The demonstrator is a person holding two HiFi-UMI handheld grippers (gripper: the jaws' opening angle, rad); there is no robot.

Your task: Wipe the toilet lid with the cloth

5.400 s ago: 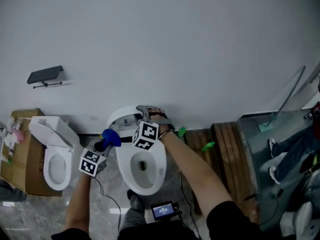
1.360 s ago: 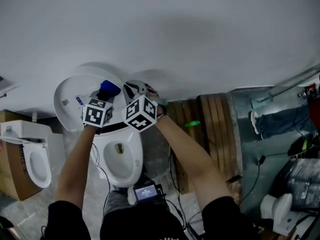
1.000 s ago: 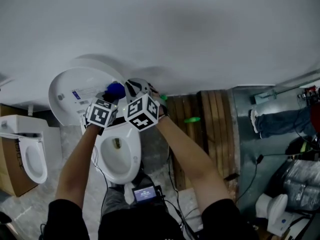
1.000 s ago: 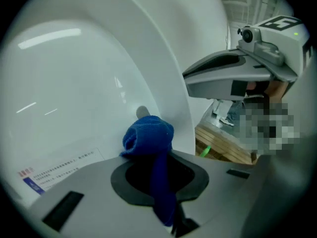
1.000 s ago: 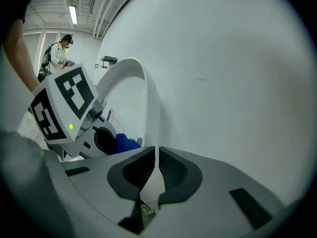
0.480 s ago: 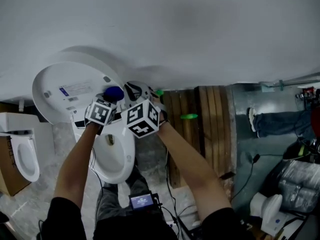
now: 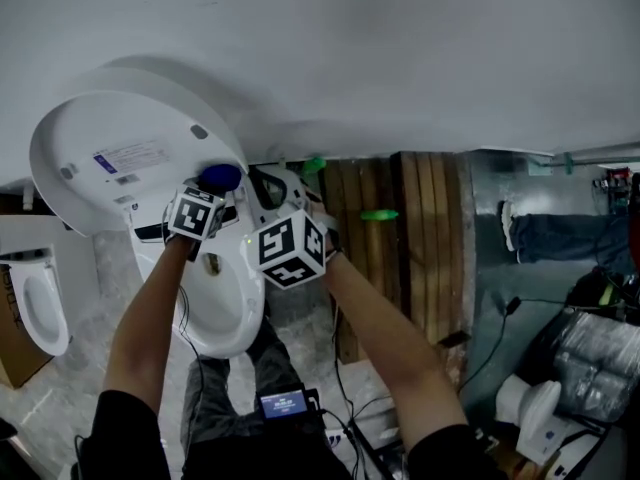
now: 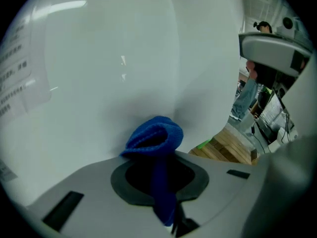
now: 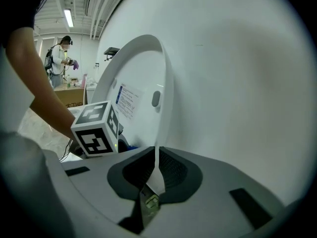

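Left gripper (image 8: 158, 178) tight around blue cloth (image 8: 151, 138)

head view: from overhead, steeply down onto upright white oval plastic toilet lid (image 7: 100, 128) | left gripper view: close, facing lid's inner face | right gripper view: close, edge-on along lid's rim | shared: lid

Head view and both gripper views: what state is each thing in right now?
toilet lid: raised, inner face showing.
toilet bowl: uncovered.
blue cloth: bunched, at the lid's inner face.
left gripper: shut on the blue cloth.
right gripper: shut on the toilet lid's edge.
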